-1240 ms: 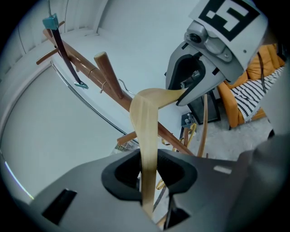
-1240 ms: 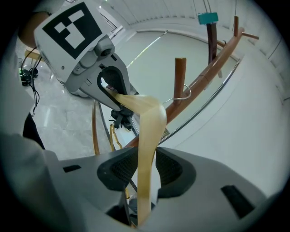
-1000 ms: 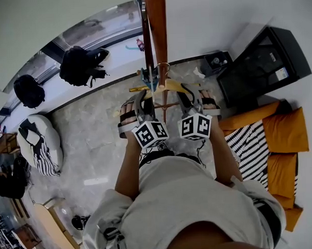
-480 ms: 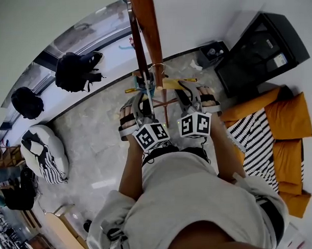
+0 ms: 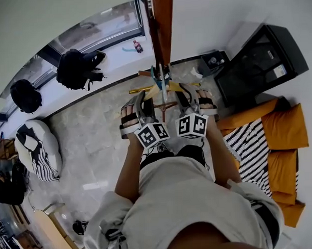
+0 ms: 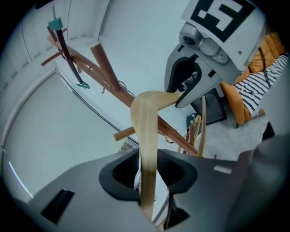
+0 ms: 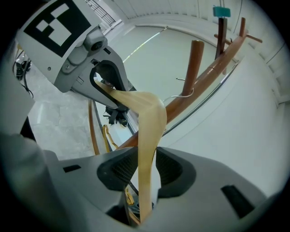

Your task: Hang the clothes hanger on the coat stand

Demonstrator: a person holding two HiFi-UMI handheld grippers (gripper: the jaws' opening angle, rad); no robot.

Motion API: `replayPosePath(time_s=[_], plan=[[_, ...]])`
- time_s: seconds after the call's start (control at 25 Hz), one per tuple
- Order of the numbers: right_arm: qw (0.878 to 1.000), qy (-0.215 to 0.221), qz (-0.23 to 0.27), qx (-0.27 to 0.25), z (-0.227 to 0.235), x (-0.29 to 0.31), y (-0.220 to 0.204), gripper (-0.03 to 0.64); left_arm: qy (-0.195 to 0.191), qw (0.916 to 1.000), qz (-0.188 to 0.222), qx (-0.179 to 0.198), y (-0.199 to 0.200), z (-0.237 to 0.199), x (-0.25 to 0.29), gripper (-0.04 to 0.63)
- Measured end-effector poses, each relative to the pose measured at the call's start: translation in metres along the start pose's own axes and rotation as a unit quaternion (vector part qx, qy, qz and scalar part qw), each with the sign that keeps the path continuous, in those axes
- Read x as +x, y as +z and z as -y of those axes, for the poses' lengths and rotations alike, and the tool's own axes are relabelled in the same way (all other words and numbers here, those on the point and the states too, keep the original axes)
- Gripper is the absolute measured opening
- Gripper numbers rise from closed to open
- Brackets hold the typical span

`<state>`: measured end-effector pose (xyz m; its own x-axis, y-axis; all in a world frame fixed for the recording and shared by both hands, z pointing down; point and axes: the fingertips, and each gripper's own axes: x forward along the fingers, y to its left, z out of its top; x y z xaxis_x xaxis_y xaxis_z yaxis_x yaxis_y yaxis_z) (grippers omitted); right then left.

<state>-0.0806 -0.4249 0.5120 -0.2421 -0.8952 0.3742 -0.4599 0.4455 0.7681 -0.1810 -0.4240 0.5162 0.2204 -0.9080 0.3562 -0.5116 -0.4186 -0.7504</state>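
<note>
Soft, even daylight fills the room, coming from the window (image 5: 106,26) at the head view's upper left; the pale floor (image 5: 95,144) carries a faint bright patch and only weak shadows. All three views bend strongly toward their edges — the gripper views end in dark rounded corners. There the hanger (image 6: 147,149) goes blurry close to the lens, while things farther off look fairly sharp.
</note>
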Motion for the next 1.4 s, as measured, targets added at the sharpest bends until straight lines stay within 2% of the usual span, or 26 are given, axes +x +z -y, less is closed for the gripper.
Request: replayPosePath(time_s=[0.2, 0.36, 0.48, 0.64, 0.8, 0.88, 0.92, 0.96, 1.04, 1.08, 1.12, 1.16, 1.24, 1.32, 1.4], plan=[[1.000, 0.005, 0.004, 0.002, -0.004, 0.001, -0.009, 0.120, 0.026, 0.9997, -0.004, -0.002, 0.002, 0.005, 0.002, 0.106], [1.000, 0.000, 0.024, 0.004, -0.002, 0.000, -0.009, 0.132, 0.064, 0.9979, -0.014, -0.001, 0.002, 0.000, 0.002, 0.111], [0.998, 0.009, 0.050, 0.029, 0.004, -0.005, -0.009, 0.171, 0.080, 0.9963, -0.031, -0.010, 0.000, -0.001, 0.000, 0.192], [0.991, 0.026, 0.080, 0.103, 0.019, -0.021, -0.016, 0.213, 0.033, 0.9969, -0.032, -0.064, 0.006, 0.017, -0.014, 0.282], [0.973, 0.031, 0.125, 0.194, 0.028, -0.055, -0.019, 0.215, 0.029, 0.9891, -0.038, -0.139, 0.008, 0.042, -0.050, 0.282], [0.958, 0.037, 0.150, 0.241, 0.023, -0.077, -0.021, 0.215, 0.037, 0.9758, -0.034, -0.213, 0.010, 0.060, -0.076, 0.282], [0.949, 0.042, 0.164, 0.265, 0.019, -0.089, -0.021, 0.215, 0.036, 0.9643, -0.029, -0.261, 0.011, 0.069, -0.090, 0.282], [0.939, 0.048, 0.177, 0.289, 0.014, -0.101, -0.021, 0.205, 0.032, 0.9493, -0.021, -0.312, 0.014, 0.077, -0.104, 0.282], [0.919, 0.053, 0.199, 0.336, 0.009, -0.123, -0.023, 0.151, 0.029, 0.9132, -0.004, -0.406, 0.024, 0.086, -0.130, 0.281], [0.911, 0.054, 0.202, 0.356, 0.008, -0.133, -0.027, 0.109, 0.037, 0.8964, 0.003, -0.442, 0.030, 0.088, -0.143, 0.278], [0.904, 0.055, 0.203, 0.373, 0.007, -0.143, -0.033, 0.055, 0.051, 0.8838, 0.007, -0.465, 0.035, 0.090, -0.155, 0.251], [0.897, 0.057, 0.204, 0.389, 0.007, -0.153, -0.039, 0.026, 0.069, 0.8771, 0.009, -0.475, 0.040, 0.093, -0.166, 0.185], [0.884, 0.065, 0.211, 0.412, 0.004, -0.170, -0.046, 0.009, 0.102, 0.8764, 0.010, -0.471, 0.046, 0.099, -0.185, 0.037], [0.875, 0.073, 0.225, 0.422, 0.001, -0.186, -0.049, 0.005, 0.121, 0.8780, 0.011, -0.463, 0.051, 0.106, -0.198, 0.011], [0.873, 0.080, 0.231, 0.423, -0.006, -0.200, -0.056, 0.005, 0.127, 0.8778, 0.007, -0.462, 0.055, 0.119, -0.208, 0.011]])
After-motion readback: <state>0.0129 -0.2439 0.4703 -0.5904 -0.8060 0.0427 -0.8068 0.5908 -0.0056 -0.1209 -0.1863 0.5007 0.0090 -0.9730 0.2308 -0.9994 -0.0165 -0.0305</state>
